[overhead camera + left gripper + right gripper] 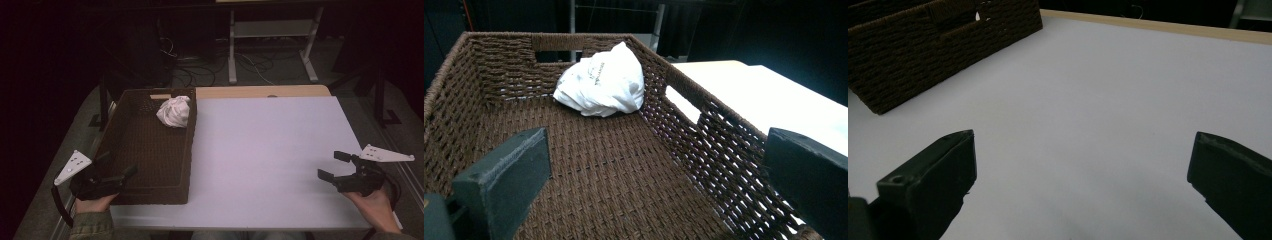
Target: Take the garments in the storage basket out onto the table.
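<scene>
Jaws spread wide and empty, the left gripper [114, 169] hangs over the near end of the woven basket [185, 150], held from below by the left hand [95, 203]. The right gripper [339, 165], jaws likewise apart, hovers above the white table [265, 150] in the right hand [372, 202]. A crumpled white cloth [174, 111] sits in the basket's far right corner.

place: dim lab | signs: loose black cables on grey floor [200, 70] | white metal stand frame [272, 40] | white-topped wooden bench [270, 150]

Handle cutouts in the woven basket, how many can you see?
2: one in the basket's far end wall, one in its table-side long wall. Others may be hidden.
</scene>
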Demonstrator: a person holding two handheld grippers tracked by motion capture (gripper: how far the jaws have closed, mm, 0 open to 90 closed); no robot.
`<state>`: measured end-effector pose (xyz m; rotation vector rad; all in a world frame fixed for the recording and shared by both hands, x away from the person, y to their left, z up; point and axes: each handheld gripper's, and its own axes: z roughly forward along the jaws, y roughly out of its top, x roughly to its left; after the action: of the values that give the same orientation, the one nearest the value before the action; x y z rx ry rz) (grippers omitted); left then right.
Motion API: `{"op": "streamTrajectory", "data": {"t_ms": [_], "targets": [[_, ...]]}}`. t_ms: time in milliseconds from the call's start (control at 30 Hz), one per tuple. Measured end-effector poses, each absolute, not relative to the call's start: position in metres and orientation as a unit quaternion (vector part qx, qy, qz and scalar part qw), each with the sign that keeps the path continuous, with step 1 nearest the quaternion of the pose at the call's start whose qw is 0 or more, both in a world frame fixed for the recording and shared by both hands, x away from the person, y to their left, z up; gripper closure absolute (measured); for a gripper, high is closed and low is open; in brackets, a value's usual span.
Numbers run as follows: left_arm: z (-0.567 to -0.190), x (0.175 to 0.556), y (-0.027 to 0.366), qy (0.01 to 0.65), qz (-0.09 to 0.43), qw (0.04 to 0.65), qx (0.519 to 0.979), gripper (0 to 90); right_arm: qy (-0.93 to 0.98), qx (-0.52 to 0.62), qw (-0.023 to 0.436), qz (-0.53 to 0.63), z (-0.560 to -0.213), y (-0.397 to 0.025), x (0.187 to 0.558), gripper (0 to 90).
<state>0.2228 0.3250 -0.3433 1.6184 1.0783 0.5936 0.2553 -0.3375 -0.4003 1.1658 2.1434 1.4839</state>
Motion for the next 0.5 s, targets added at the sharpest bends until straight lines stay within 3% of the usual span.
{"op": "streamTrajectory", "data": {"t_ms": [500], "targets": [[-0.3452,0.2235,0.3226,0.451,0.245,0.521,0.682,0.0,0.742,0.401,0.141,0.518,-0.4010,-0.3393,0.2542,0.0]]}}
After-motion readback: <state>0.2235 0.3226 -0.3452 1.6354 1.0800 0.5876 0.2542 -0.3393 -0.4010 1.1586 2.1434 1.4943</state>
